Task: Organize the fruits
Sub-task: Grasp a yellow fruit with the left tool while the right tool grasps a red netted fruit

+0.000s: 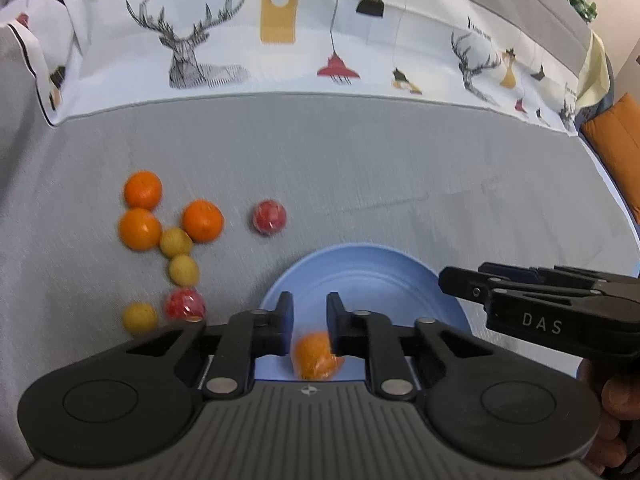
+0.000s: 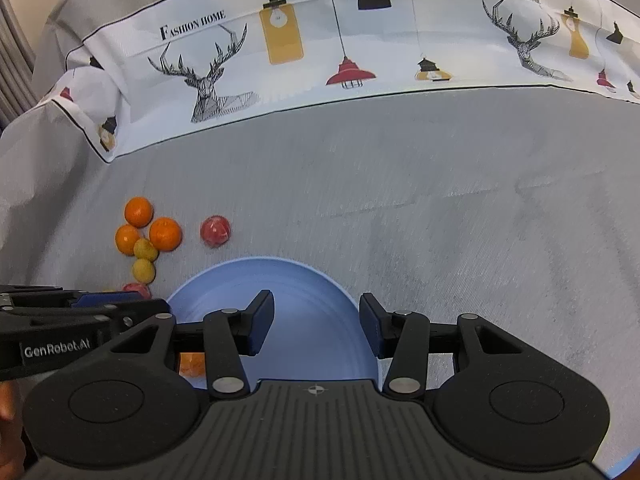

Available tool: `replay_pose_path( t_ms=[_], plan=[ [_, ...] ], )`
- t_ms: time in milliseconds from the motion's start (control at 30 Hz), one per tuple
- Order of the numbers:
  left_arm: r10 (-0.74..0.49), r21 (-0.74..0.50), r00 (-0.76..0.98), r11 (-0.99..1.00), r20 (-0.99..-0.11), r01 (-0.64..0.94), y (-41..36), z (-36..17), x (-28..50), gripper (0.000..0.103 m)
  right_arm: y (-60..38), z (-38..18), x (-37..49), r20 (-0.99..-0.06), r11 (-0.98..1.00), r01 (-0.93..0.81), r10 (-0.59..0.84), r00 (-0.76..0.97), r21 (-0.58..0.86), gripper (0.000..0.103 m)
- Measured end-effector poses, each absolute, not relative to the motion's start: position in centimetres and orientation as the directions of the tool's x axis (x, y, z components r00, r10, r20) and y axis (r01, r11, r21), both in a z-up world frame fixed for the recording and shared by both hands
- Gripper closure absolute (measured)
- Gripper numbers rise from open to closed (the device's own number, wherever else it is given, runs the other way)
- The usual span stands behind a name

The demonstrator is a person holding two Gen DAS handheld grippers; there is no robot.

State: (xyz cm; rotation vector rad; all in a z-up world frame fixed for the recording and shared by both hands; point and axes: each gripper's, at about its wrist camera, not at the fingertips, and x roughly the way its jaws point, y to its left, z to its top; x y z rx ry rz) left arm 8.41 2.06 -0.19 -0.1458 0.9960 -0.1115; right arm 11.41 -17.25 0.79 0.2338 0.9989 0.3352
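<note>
A blue plate (image 1: 372, 268) lies on the grey cloth just ahead of both grippers. My left gripper (image 1: 310, 304) hangs over its near edge with the jaws nearly together and nothing between them. A blurred small orange (image 1: 314, 356) lies in the plate under the fingers. On the cloth to the left lie three oranges (image 1: 143, 190), three yellow fruits (image 1: 183, 269) and two red fruits (image 1: 269, 218). My right gripper (image 2: 316, 320) is open over the plate (image 2: 312, 280), holding nothing. In the right wrist view the same orange (image 2: 191, 364) shows beneath the left gripper (image 2: 160, 308).
A white printed cloth (image 1: 280, 40) with deer and lamps covers the far half of the table. An orange cushion (image 1: 616, 140) sits past the right edge. Bare grey cloth (image 2: 480, 220) stretches right of the plate. A hand (image 1: 612, 412) holds the right gripper.
</note>
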Motion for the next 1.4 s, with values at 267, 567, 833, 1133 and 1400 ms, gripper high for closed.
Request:
replay_pose_path(
  t_ms=[267,567,833,1133,1400],
  plan=[
    [-0.112,-0.238,0.622,0.963,-0.775,-0.124,6.5,1.8,8.7,0.089,-17.8,1.7,11.4,-0.726,0.903,-0.174,0.421,0.543,0.394,0.077],
    [-0.134,-0.404,0.604,0.85,-0.785,-0.337,13.6,1.6,9.2,0.089,-17.4,2.6,11.2,-0.671,0.872,-0.217,0.478,0.567,0.439,0.079],
    [-0.215,-0.44,0.527,0.827,-0.822,-0.35,14.7,-0.3,9.9,0.089,-15.6,2.9,12.2,-0.657,0.848,-0.263,0.524,0.542,0.459,0.078],
    [-0.118,-0.32,0.438,0.847,-0.891,-0.424,15.3,-2.1,10.9,0.081,-12.9,2.7,14.1,-0.658,0.827,-0.302,0.561,0.502,0.474,0.078],
    [-0.107,-0.281,0.35,0.823,-0.93,-0.494,16.0,-3.9,11.0,0.073,-10.4,1.3,17.2,-0.681,0.828,-0.286,0.559,0.473,0.482,0.077]
  ],
)
